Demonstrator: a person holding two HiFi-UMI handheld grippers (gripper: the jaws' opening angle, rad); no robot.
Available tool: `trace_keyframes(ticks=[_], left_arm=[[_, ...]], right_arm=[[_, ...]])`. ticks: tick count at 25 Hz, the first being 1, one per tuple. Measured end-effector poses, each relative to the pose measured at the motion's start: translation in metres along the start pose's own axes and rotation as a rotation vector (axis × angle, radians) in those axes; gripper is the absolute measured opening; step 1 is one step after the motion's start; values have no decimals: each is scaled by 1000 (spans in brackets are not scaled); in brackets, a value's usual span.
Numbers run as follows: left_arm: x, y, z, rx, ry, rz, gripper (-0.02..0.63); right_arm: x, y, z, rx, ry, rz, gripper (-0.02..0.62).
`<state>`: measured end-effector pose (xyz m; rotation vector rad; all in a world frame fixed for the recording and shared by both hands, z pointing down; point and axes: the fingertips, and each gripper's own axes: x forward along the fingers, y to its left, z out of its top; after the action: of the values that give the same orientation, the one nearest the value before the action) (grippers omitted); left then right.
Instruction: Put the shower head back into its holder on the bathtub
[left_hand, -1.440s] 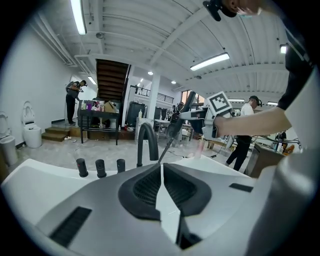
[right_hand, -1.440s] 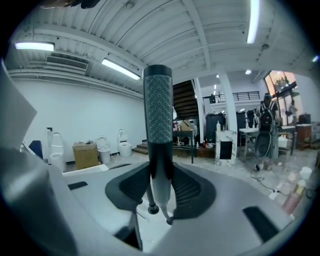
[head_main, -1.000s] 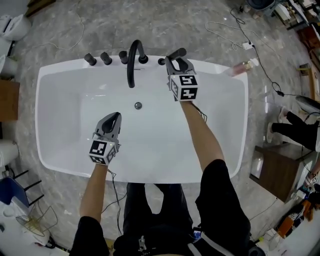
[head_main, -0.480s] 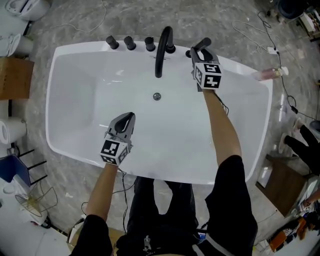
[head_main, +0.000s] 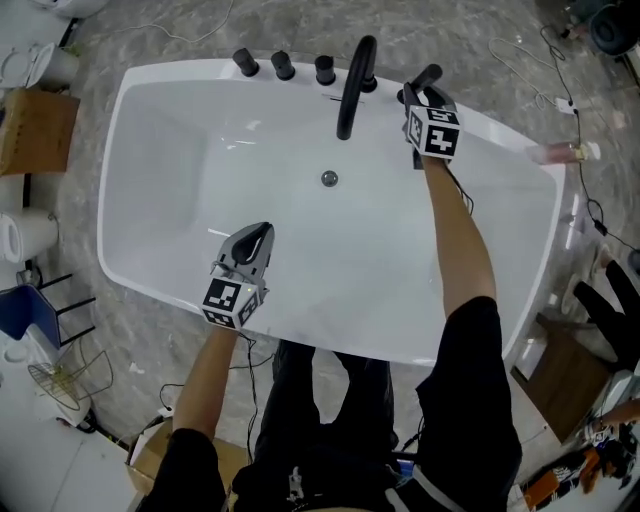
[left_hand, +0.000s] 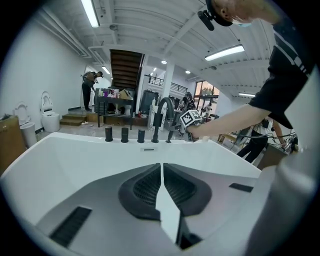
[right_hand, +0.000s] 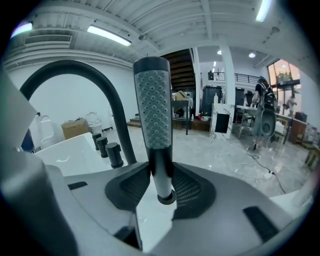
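Three knobs (head_main: 283, 65), faucet (head_main: 352, 85) left of shower head (right_hand: 154, 110); right hand-held gripper (head_main: 424, 97) pinches it, left hand-held gripper (head_main: 260, 233) pressed together.

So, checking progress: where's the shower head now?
The shower head stands upright in the right gripper at the bathtub's far rim, right of the spout in the head view.
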<state>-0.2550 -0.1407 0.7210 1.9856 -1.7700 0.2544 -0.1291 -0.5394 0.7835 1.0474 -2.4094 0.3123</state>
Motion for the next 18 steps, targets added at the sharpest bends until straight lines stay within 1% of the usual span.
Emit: trace_keyframes(ticks=[4, 8, 10, 13, 15, 18], left_arm=[[-10, 4, -6, -4, 16, 17, 35], [-17, 2, -5, -6, 18, 27, 35], [-20, 1, -3, -6, 13, 31, 35], [-27, 3, 0, -3, 12, 39, 35], [-33, 5, 6, 6, 10, 39, 35], [-39, -1, 21, 2, -15, 36, 35]], right_arm=[[9, -2, -13, 22, 29, -7, 143], [12, -7, -12, 74, 32, -17, 146], [10, -10, -9, 83, 34, -24, 149], [-4, -5, -1, 69, 7, -33, 149], [-18, 1, 2, 81, -4, -32, 150], [-42, 8, 6, 89, 2, -32, 149]])
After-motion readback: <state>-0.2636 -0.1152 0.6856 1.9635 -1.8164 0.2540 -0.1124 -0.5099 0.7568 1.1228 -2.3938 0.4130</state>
